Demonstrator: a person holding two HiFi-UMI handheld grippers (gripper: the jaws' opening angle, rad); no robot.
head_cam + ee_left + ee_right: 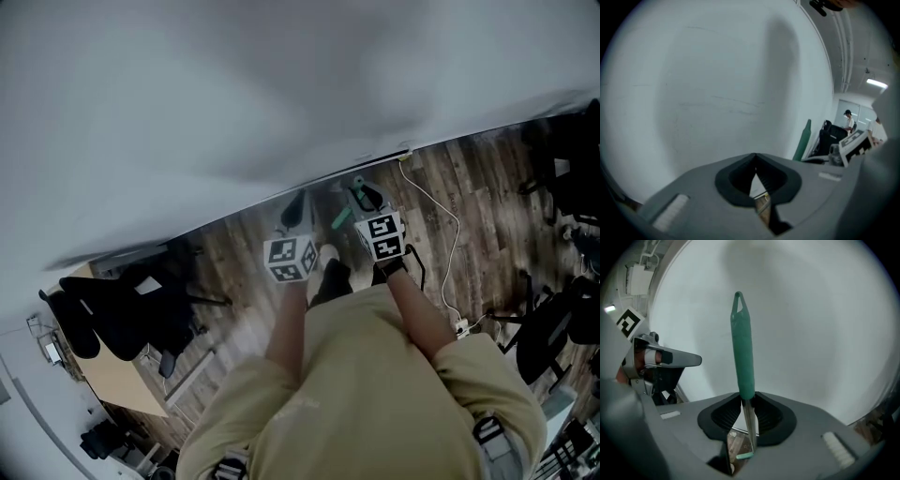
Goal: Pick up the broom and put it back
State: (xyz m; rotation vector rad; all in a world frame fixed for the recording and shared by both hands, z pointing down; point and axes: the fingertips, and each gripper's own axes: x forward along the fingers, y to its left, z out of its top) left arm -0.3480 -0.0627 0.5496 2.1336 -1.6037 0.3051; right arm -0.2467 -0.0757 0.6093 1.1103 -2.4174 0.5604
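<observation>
The broom (742, 348) shows as a green handle grip with a hanging loop at its tip, above a thin metal shaft. It stands upright in front of the white wall (820, 324). My right gripper (749, 413) is shut on the shaft just below the green grip. In the head view the right gripper (364, 195) reaches toward the foot of the wall, with a bit of the green broom (341, 217) beside it. My left gripper (294, 210) hangs just to its left. In its own view the left gripper (755, 161) is shut with nothing in it, and the broom handle (803, 140) rises at the right.
The white wall (234, 94) meets a wood floor (469, 187). A white cable (448, 217) trails over the floor to a power strip. Black office chairs (127, 314) and a wooden desk (117, 380) stand left; more chairs (553, 328) stand right. People (848, 119) work far off.
</observation>
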